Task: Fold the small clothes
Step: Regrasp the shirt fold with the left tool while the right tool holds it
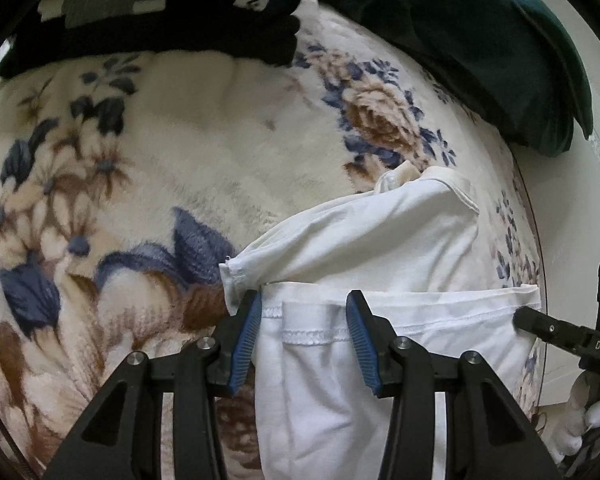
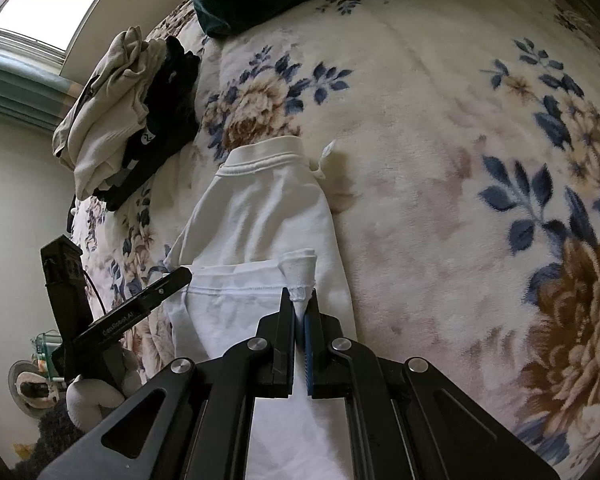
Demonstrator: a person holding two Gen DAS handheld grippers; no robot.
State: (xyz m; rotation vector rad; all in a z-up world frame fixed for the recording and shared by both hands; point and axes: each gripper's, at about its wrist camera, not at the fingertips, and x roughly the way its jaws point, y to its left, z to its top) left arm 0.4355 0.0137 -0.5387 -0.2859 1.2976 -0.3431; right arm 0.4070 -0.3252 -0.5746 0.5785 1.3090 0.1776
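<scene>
White shirt point(image 2: 260, 216) on floral blanket point(image 1: 140, 168) — right gripper point(image 2: 300, 312) pinching its hem, left gripper point(image 1: 304, 312) half-spread, empty — clothes pile point(image 2: 116, 120) beyond.

A cream floral blanket point(image 1: 228, 152) with blue and brown flowers fills most of both views. A dark green velvet cushion point(image 1: 480, 32) sits at the upper right of the left wrist view. A bright window point(image 2: 56, 4) shows at the right wrist view's upper left.

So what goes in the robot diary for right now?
left tongs: open over white shirt hem | right tongs: shut on shirt corner | bed blanket: underneath
</scene>
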